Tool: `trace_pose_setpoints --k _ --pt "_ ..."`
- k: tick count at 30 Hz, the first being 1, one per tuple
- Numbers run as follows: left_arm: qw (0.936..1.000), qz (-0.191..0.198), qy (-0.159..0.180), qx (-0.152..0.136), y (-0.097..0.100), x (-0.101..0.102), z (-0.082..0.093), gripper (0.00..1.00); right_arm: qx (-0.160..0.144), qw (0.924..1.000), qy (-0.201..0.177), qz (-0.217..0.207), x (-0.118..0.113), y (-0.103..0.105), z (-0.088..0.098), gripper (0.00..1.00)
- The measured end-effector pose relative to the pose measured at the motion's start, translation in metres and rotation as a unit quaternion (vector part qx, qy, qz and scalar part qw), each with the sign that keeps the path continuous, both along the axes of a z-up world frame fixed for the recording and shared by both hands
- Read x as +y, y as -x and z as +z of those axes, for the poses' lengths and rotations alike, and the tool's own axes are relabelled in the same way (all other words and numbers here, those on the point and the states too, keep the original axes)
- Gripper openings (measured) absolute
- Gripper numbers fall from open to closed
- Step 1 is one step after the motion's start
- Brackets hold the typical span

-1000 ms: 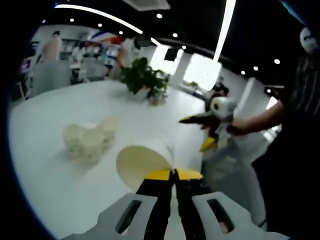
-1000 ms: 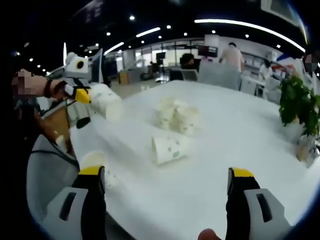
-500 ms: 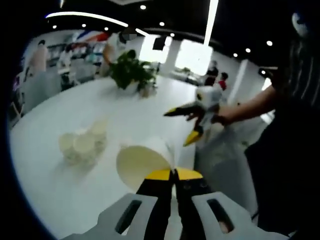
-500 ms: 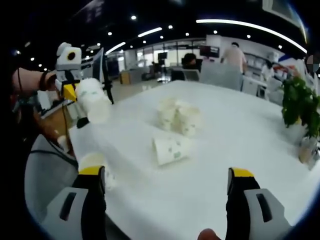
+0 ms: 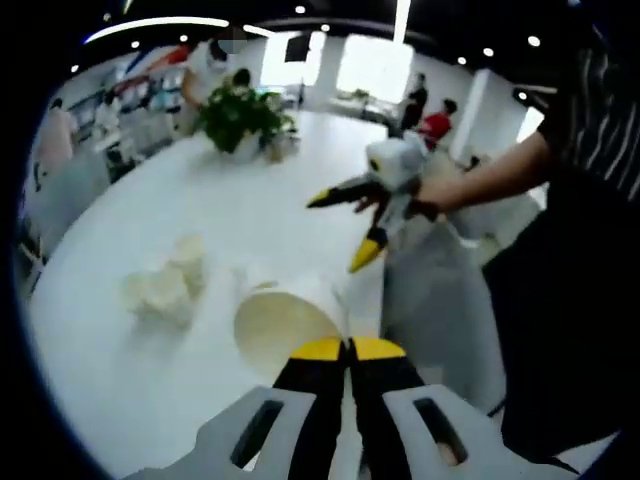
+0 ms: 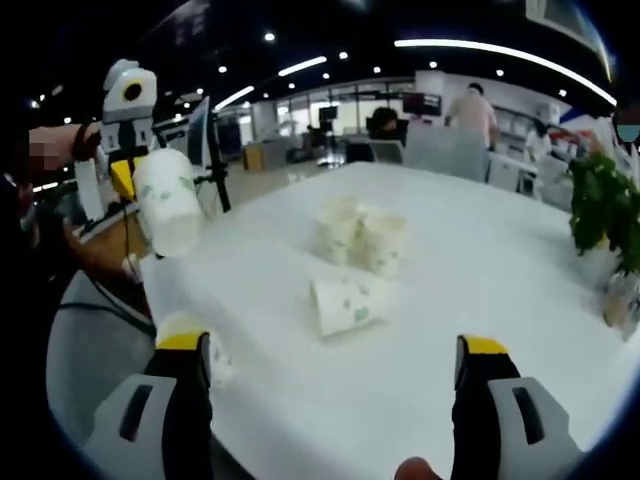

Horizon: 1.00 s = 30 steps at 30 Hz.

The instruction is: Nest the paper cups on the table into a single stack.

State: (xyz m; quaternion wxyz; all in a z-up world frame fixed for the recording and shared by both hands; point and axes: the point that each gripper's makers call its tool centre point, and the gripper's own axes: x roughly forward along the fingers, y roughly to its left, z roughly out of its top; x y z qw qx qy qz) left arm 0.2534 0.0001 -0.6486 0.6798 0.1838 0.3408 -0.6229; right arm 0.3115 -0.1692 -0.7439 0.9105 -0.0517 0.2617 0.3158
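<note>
My left gripper [image 5: 348, 349] is shut on the rim of a white paper cup [image 5: 283, 322], held above the white table [image 5: 250, 215]. In the right gripper view that left gripper [image 6: 127, 181] is at the upper left, and its cup [image 6: 170, 202] hangs nearly upright off the table's edge. A tight cluster of upright cups [image 6: 362, 236] stands mid-table, also seen as the cluster [image 5: 165, 285]. One cup [image 6: 348, 303] lies on its side in front of it. My right gripper [image 6: 333, 350] is wide open with nothing between its jaws, and a hand holds that right gripper [image 5: 341, 230] over the table edge.
A potted plant [image 5: 236, 113] stands farther along the table, seen as the plant [image 6: 606, 212] at the right. A person in dark clothes [image 5: 570, 300] stands beside the table. Desks, chairs and other people fill the office behind. A small white object [image 6: 200, 352] lies near the right gripper's left jaw.
The held cup has tipped from slanting sideways to nearly upright and sits a little lower. The left gripper view has swung, so the cluster and plant appear shifted. The right gripper stays open.
</note>
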Motion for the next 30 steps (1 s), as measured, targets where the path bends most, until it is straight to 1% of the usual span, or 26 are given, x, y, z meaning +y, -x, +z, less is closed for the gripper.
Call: trace_pose_setpoints --k 1,3,5,6,7,8,9,11,13,16,17,19,20,22,23,24,25,27,28,29,30 --pt "1.0000 -0.003 -0.003 0.000 0.001 0.000 0.000 0.00 0.000 1.0000 -0.001 0.000 0.000 0.000 0.000 1.00" --pt "0.9995 -0.020 -0.023 -0.004 0.007 -0.001 -0.002 0.00 0.001 1.0000 -0.007 -0.003 0.000 0.000 0.000 1.00" --pt "0.9978 -0.033 -0.057 -0.012 0.010 -0.001 -0.007 0.00 0.002 0.9999 -0.010 -0.005 -0.001 0.000 0.000 1.00" --pt "0.9968 -0.042 -0.067 -0.016 0.012 -0.002 -0.008 0.00 0.002 0.9999 -0.010 -0.005 -0.001 0.001 0.000 1.00" --pt "0.9948 -0.057 -0.082 -0.020 0.016 -0.003 -0.011 0.00 0.005 0.9999 -0.008 -0.005 -0.002 0.001 -0.002 1.00" --pt "0.9936 -0.064 -0.091 -0.020 0.019 -0.004 -0.012 0.00 0.006 0.9999 -0.008 -0.005 -0.002 0.001 -0.003 1.00" --pt "0.9919 -0.075 -0.100 -0.024 0.021 -0.006 -0.012 0.00 0.006 0.9999 -0.009 -0.005 -0.002 0.001 -0.003 1.00" --pt "0.9896 -0.084 -0.111 -0.036 0.021 -0.011 -0.012 0.00 0.004 0.9999 -0.011 -0.006 -0.002 0.001 -0.002 1.00" --pt "0.9865 -0.102 -0.122 -0.041 0.025 -0.012 -0.010 0.00 0.003 0.9999 -0.012 -0.007 -0.002 0.001 -0.001 1.00" --pt "0.9781 -0.129 -0.152 -0.060 0.026 -0.009 -0.006 0.00 0.005 0.9999 -0.013 -0.008 -0.003 0.001 -0.002 1.00" --pt "0.9766 -0.135 -0.155 -0.064 0.027 -0.010 -0.004 0.00 0.005 0.9998 -0.014 -0.009 -0.003 0.001 -0.002 1.00" --pt "0.9714 -0.147 -0.171 -0.075 0.028 -0.009 0.001 0.00 0.005 0.9998 -0.014 -0.010 -0.004 0.001 -0.004 1.00" --pt "0.9659 -0.157 -0.185 -0.091 0.026 -0.008 0.003 0.00 0.006 0.9998 -0.014 -0.010 -0.003 0.001 -0.004 1.00" --pt "0.9586 -0.175 -0.201 -0.101 0.029 -0.008 0.005 0.00 0.007 0.9998 -0.016 -0.010 -0.002 0.002 -0.005 1.00" --pt "0.9549 -0.192 -0.200 -0.107 0.034 -0.012 0.007 0.00 0.008 0.9998 -0.016 -0.011 -0.002 0.001 -0.006 1.00" --pt "0.9520 -0.201 -0.202 -0.112 0.035 -0.014 0.008 0.00 0.009 0.9998 -0.017 -0.011 -0.002 0.001 -0.007 1.00" --pt "0.9450 -0.212 -0.217 -0.121 0.037 -0.014 0.009 0.00 0.010 0.9997 -0.018 -0.011 -0.001 0.001 -0.008 1.00" --pt "0.9372 -0.236 -0.217 -0.136 0.040 -0.020 0.011 0.00 0.012 0.9997 -0.018 -0.010 0.000 0.002 -0.009 1.00" --pt "0.9355 -0.237 -0.223 -0.137 0.041 -0.020 0.011 0.00 0.012 0.9997 -0.018 -0.010 0.001 0.002 -0.009 1.00" --pt "0.9304 -0.248 -0.227 -0.146 0.042 -0.022 0.011 0.00 0.013 0.9997 -0.020 -0.010 0.001 0.002 -0.010 1.00" --pt "0.9274 -0.257 -0.226 -0.150 0.044 -0.024 0.011 0.00 0.012 0.9997 -0.020 -0.011 0.001 0.002 -0.011 1.00"
